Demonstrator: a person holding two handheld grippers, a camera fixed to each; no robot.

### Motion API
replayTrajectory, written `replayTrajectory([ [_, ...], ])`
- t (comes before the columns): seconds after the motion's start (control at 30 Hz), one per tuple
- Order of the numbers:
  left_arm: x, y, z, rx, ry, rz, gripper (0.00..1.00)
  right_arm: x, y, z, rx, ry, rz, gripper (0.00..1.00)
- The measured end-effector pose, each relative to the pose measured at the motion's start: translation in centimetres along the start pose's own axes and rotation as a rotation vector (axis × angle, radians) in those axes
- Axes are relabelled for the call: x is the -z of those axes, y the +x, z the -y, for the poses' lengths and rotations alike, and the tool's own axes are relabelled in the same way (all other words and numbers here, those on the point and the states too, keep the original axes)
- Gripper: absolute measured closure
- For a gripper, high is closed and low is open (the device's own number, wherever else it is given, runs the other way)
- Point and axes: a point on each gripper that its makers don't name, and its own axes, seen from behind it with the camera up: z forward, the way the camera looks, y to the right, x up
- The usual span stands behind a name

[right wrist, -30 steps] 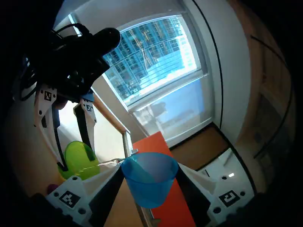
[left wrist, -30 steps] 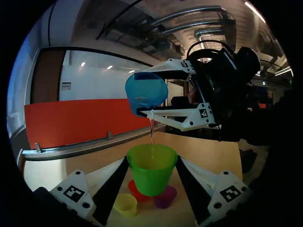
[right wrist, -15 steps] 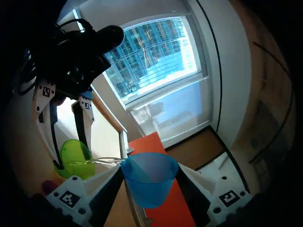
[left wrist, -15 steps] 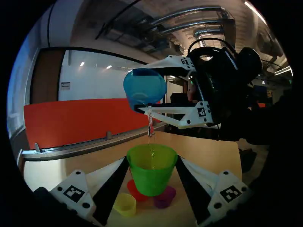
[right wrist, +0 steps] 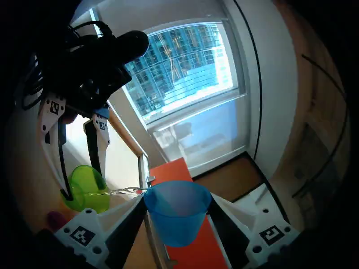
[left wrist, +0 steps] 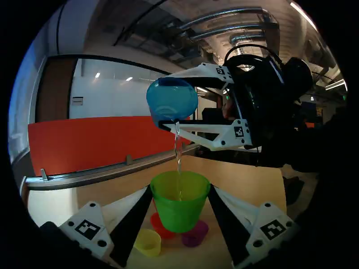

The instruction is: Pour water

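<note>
Water (left wrist: 178,152) mid-pour, dropping as a thin, wavering stream from the lip of the tipped blue cup (left wrist: 172,101) into the green cup (left wrist: 179,206) directly below. Blue cup clamped between both fingers of the right hand-held gripper (left wrist: 172,105), raised well above the receiver. Green cup gripped upright by the left hand-held gripper (left wrist: 179,190), a finger pressed to each side, apparently lifted off the counter (left wrist: 251,179). Lower down on the counter, close together: a small yellow cup (left wrist: 148,242), a red cup (left wrist: 161,222) and a purple cup (left wrist: 196,233). Probably the middle of the pour, judging by the water visible low in the blue cup. Main hazard: a long free fall onto a modest opening, so any wobble or sideways drift of either hand likely to throw the stream past the green rim onto the counter and the small cups. Sharper tipping likely to thicken the stream and overshoot or splash. Slow righting likely to leave a dribble down the blue wall. Fill level in the green cup hard to read.
</note>
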Motion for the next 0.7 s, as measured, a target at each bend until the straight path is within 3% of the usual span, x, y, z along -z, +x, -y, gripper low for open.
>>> replayTrajectory([
  [0.7,0.02,-0.05,-0.2,-0.001,-0.001,0.0,0.12,-0.25,0.09,-0.12,0.068,-0.004,0.007,0.09],
])
